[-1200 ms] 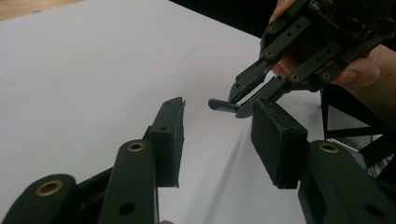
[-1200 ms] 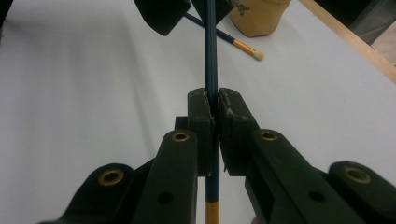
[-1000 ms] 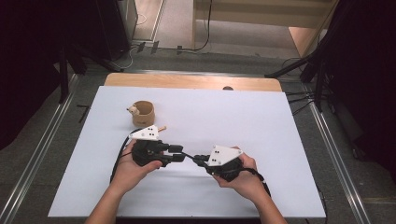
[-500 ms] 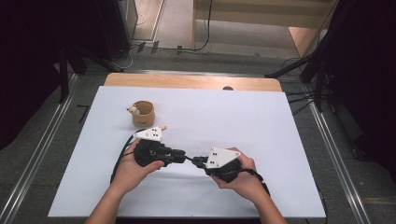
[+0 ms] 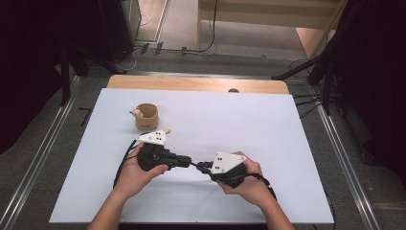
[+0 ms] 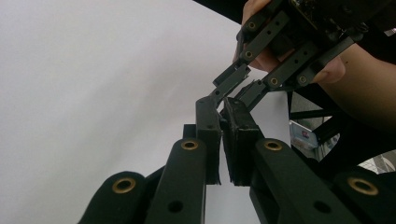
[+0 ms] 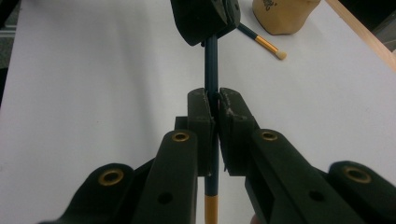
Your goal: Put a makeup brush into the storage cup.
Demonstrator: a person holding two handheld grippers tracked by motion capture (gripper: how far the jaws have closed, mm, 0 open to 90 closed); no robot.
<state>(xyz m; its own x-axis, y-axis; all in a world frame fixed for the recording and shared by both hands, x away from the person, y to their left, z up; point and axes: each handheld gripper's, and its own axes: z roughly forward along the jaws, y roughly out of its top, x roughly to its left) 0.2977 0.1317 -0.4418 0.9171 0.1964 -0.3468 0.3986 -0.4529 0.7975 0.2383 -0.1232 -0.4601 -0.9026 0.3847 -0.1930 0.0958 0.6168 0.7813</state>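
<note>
White sheeting (image 5: pixel 287 143) covered the table under my two hands. I saw a dark blue pencil (image 7: pixel 211 65) with a yellow band clamped between the closed jaws of my right gripper (image 7: pixel 215 109), its far end running straight ahead into the tips of my left gripper (image 7: pixel 205 18). From the left gripper's (image 6: pixel 220 121) own camera, its jaws stood nearly together, tips meeting the right gripper's. Beyond and left of it sat a tan cup (image 5: pixel 146 116), with a brush (image 7: pixel 261 42) lying nearby.
</note>
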